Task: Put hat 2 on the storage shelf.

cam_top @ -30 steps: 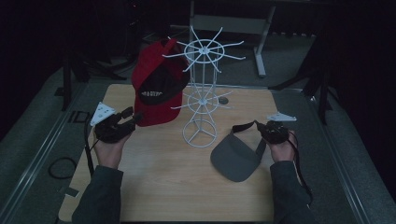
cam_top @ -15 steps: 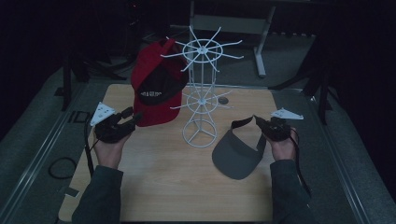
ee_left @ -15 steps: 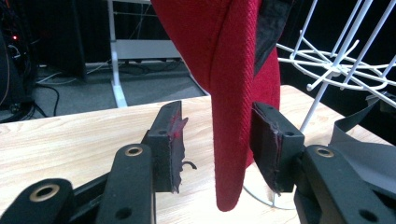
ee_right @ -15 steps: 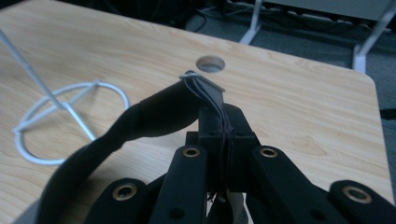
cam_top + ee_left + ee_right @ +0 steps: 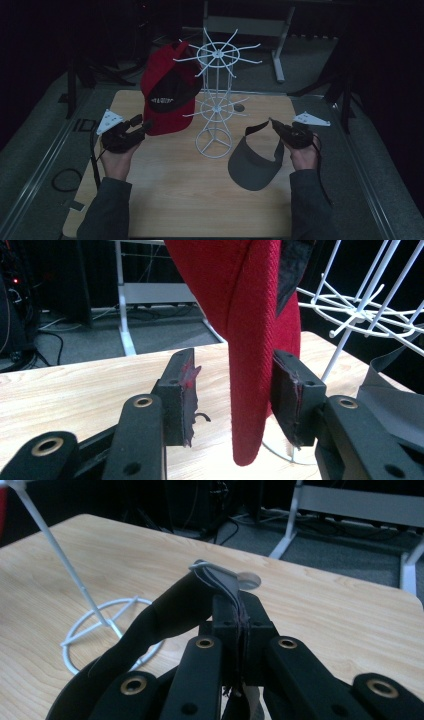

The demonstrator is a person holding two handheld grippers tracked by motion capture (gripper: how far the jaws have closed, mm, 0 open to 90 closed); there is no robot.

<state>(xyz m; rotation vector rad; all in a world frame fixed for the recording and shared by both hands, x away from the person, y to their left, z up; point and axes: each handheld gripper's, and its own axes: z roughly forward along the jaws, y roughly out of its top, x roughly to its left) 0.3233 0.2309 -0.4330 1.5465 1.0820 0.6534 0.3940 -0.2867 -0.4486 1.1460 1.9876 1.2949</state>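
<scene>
A red cap [image 5: 167, 97] hangs on the left side of a white wire rack [image 5: 216, 100] that stands on the wooden table [image 5: 175, 200]. My left gripper [image 5: 134, 131] sits at the cap's lower edge. In the left gripper view its jaws stand open around the cap's hanging rim [image 5: 250, 315], with a clear gap at the left pad [image 5: 186, 395]. A grey visor [image 5: 255, 162] hangs tilted to the right of the rack, its brim low over the table. My right gripper [image 5: 280, 128] is shut on the visor's dark strap [image 5: 175, 610].
The rack's round wire base [image 5: 100, 625] lies just left of the held visor. A small pale disc [image 5: 239, 107] sits on the table behind the rack. Grey floor and a metal desk frame [image 5: 280, 45] lie beyond the table's far edge.
My right gripper has risen a little with the visor's strap in it, and the visor has tipped up with it. The left gripper and red cap have stayed put.
</scene>
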